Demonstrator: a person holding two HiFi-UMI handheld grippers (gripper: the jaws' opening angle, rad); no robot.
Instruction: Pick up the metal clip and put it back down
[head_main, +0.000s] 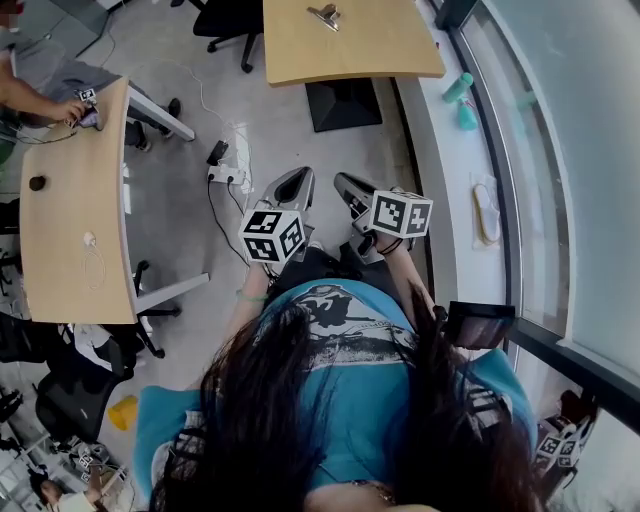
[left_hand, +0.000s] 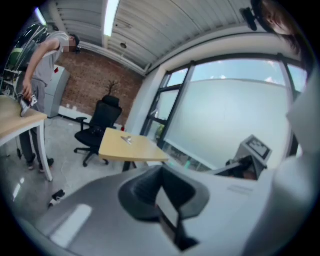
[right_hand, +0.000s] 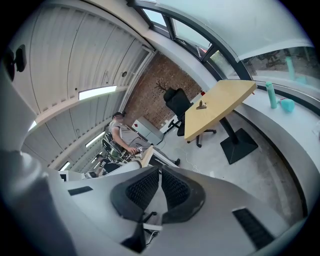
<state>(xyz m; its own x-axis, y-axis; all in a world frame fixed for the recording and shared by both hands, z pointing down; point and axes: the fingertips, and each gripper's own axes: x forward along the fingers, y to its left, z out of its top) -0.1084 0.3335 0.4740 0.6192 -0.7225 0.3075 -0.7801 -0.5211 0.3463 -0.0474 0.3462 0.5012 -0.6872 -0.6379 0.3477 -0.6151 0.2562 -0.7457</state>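
In the head view, the left gripper (head_main: 297, 178) and right gripper (head_main: 346, 182) are held side by side in front of the person's body, above the grey floor, both with jaws drawn together and empty. The metal clip (head_main: 323, 16) lies on the wooden table (head_main: 370, 50) well ahead of them, near its far edge. A second table (head_main: 60, 230) stands at the left, where another person's hand (head_main: 70, 108) rests.

In the left gripper view, the left gripper (left_hand: 161, 169) has its pads meeting at the tips with nothing between them. The metal clip (left_hand: 126, 140) sits on the wooden table (left_hand: 140, 151) far beyond.

In the right gripper view, the right gripper (right_hand: 160, 170) shows only a thin slit between its pads, holding nothing. The metal clip (right_hand: 201, 105) lies on the wooden table (right_hand: 227, 100) in the distance.
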